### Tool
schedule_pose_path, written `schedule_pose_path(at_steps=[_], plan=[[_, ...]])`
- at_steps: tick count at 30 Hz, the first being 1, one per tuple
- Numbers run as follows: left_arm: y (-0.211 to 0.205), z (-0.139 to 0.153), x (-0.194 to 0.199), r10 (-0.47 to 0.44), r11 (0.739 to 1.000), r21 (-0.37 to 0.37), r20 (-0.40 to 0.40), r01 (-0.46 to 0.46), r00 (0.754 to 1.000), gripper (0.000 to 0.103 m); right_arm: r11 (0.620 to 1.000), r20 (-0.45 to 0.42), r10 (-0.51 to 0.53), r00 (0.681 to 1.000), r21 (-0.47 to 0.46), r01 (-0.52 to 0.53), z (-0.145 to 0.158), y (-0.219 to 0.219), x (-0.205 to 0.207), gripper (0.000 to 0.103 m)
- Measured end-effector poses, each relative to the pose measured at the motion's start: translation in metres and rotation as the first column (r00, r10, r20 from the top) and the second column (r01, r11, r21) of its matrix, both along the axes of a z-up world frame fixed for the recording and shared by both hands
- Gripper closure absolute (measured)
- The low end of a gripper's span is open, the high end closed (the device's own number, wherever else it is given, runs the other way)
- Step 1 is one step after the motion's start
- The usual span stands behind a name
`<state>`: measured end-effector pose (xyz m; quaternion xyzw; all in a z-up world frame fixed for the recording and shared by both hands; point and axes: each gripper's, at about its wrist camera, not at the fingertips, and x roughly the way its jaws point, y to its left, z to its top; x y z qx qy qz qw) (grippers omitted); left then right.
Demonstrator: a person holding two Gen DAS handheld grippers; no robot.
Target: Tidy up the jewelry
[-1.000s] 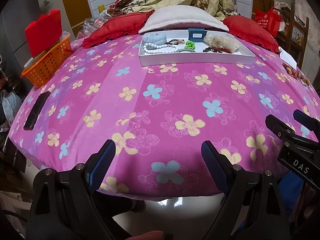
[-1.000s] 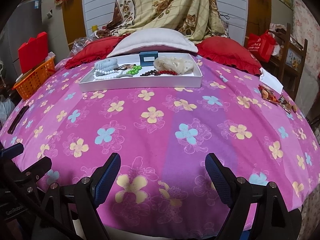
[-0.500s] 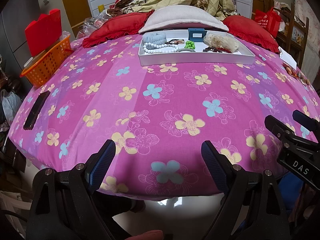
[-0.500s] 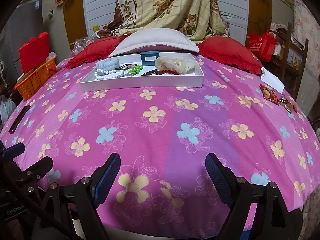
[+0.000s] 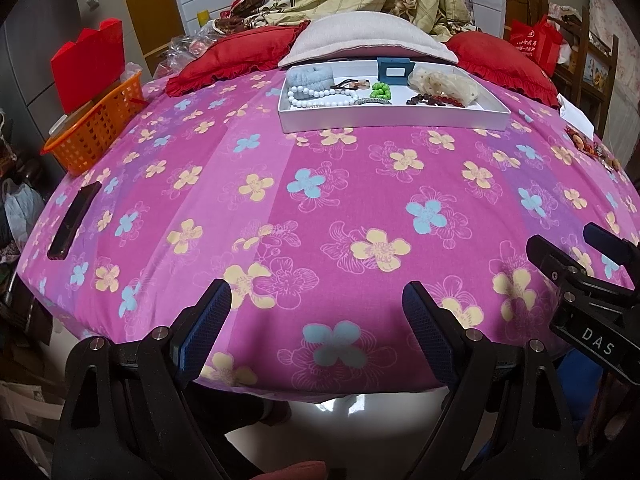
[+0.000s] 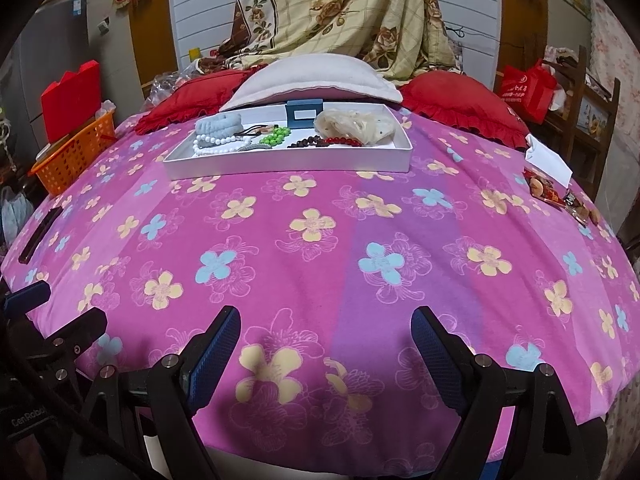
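A white tray [image 5: 392, 118] [image 6: 288, 168] stands at the far side of the pink flowered table. In it lie a white bead necklace [image 5: 320, 98] [image 6: 216, 146], a blue-grey scrunchie [image 5: 310, 76], green beads [image 5: 380, 90] [image 6: 276, 136], dark red beads [image 5: 436, 101] [image 6: 332, 142], a cream scrunchie [image 5: 442, 82] [image 6: 354, 125] and a small blue box [image 5: 394, 71] [image 6: 304, 114]. My left gripper [image 5: 316, 312] is open and empty at the near table edge. My right gripper [image 6: 326, 340] is open and empty beside it.
An orange basket [image 5: 96, 128] with a red box stands at the far left. A black phone [image 5: 74, 220] lies at the left edge. Red cushions [image 6: 460, 108] and a white pillow [image 6: 316, 80] sit behind the tray. Wrapped snacks [image 6: 560, 200] lie at the right.
The right wrist view has shifted slightly, so the tray sits a little further right in it. The left gripper has not moved. Both stay open.
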<state>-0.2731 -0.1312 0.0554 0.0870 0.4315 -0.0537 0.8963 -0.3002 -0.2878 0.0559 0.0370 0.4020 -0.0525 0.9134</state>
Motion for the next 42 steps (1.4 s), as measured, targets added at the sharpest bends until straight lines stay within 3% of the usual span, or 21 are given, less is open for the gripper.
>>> schedule_pose_path(at_steps=[33,42], plan=[[0.002,-0.005,0.007,0.006,1.0,-0.001,-0.011,-0.006,1.0,0.016,0.999,0.019,0.028,0.999,0.016,-0.028,0.001,0.006,0.004,0.016],[0.001,0.019,0.037,-0.003,1.0,0.017,0.072,0.002,0.997,0.016,0.998,0.049,0.063,0.997,-0.008,-0.063,0.019,0.01,0.026,0.016]])
